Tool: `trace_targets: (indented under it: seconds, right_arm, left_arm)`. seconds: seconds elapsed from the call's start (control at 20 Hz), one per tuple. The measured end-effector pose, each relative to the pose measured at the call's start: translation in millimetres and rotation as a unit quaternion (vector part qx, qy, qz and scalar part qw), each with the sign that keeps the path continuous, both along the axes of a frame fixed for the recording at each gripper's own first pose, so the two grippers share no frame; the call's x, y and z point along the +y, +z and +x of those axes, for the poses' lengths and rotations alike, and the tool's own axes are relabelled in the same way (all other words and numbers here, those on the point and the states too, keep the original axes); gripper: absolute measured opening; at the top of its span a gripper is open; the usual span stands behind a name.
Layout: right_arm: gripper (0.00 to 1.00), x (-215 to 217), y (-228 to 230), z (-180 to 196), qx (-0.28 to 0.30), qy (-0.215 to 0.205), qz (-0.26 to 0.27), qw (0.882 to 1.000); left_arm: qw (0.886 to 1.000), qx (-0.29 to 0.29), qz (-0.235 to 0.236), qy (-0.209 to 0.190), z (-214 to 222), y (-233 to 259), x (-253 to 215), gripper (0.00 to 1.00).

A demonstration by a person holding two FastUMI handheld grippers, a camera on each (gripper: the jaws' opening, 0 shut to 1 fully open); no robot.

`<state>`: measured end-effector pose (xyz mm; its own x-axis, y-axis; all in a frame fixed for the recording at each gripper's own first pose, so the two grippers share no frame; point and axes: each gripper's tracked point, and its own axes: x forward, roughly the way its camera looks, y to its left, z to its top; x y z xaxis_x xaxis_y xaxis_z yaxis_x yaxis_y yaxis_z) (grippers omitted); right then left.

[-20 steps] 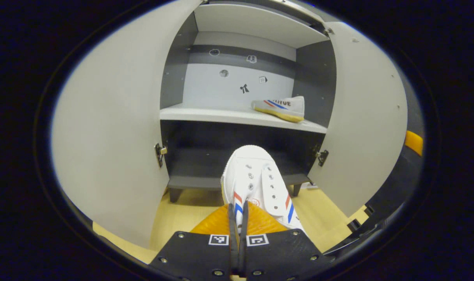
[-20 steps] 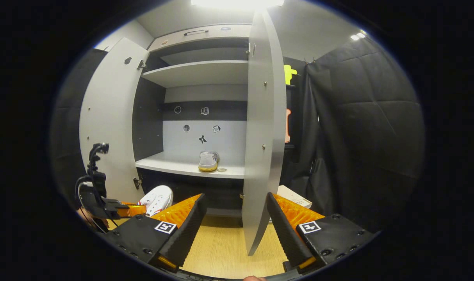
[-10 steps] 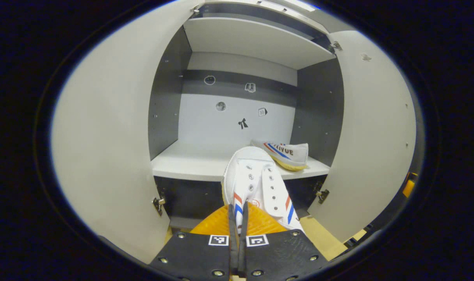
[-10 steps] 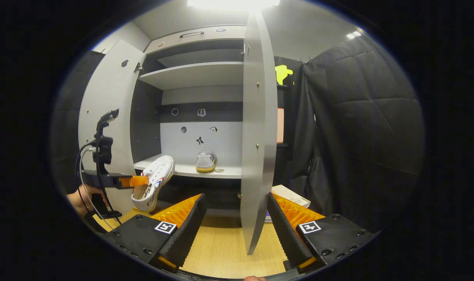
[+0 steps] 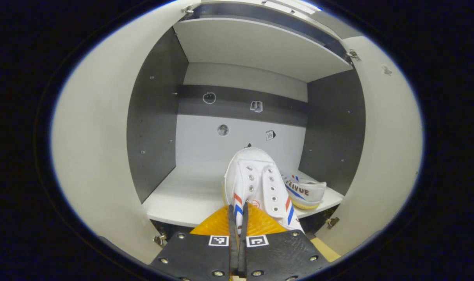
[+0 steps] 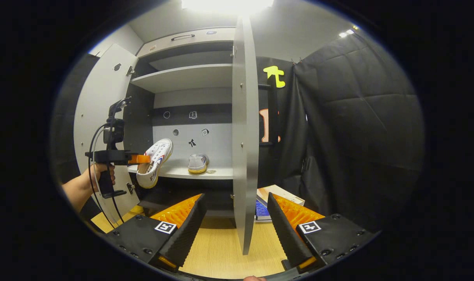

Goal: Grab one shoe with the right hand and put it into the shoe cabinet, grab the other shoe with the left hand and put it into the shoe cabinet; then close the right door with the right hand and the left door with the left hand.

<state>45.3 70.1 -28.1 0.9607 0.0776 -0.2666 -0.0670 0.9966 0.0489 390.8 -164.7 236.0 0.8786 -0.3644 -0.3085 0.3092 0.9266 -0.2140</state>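
**Inspector:** State the condition of the left hand-held gripper [image 5: 237, 218].

**Assistant:** In the left gripper view its two fingers are closed together on the side wall of a white shoe [image 5: 256, 183] with red and blue stripes. The shoe points toe-forward toward the open shoe cabinet [image 5: 241, 50]. In the right gripper view the same shoe [image 6: 155, 162] hangs tilted, toe up, at the front edge of the middle shelf [image 6: 205, 174], with a person's hand [image 6: 100, 173] holding the gripper's handle. Whether the sole touches the shelf cannot be told.

**Inspector:** And the second shoe?

**Assistant:** The other shoe [image 5: 305, 191] lies on the middle shelf [image 5: 182, 195], toward the right side of the compartment, just beside the held one in the left gripper view. In the right gripper view it [image 6: 198, 163] sits upright on its yellowish sole, near the back wall.

**Inspector:** The right hand-held gripper [image 6: 233, 218]?

**Assistant:** Its fingers stand spread wide apart and hold nothing. The lower edge of the right door [image 6: 244, 136] shows between them, farther off, without contact.

**Inspector:** Doors?

**Assistant:** Both stand open. The left door [image 6: 100, 101] swings out to the left of the compartment; the right door is seen almost edge-on. Pale wooden floor [image 6: 217, 249] lies below.
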Motion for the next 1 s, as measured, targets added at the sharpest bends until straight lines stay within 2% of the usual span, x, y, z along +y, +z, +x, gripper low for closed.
trace_targets:
  seconds: [0.45, 1.0]
  right_arm:
    - [0.98, -10.7, -4.0, -2.5, 0.007, -0.017, -0.013, 1.0]
    - [0.96, -19.7, -12.0, -3.4, 0.019, -0.028, -0.022, 0.999]
  left_arm:
    - [1.0, 0.002, -0.007, 0.027, 82.3, 0.7, 3.8, 0.01]
    - [0.998, 0.049, 0.021, 0.025, 112.1, -45.8, -0.7, 0.01]
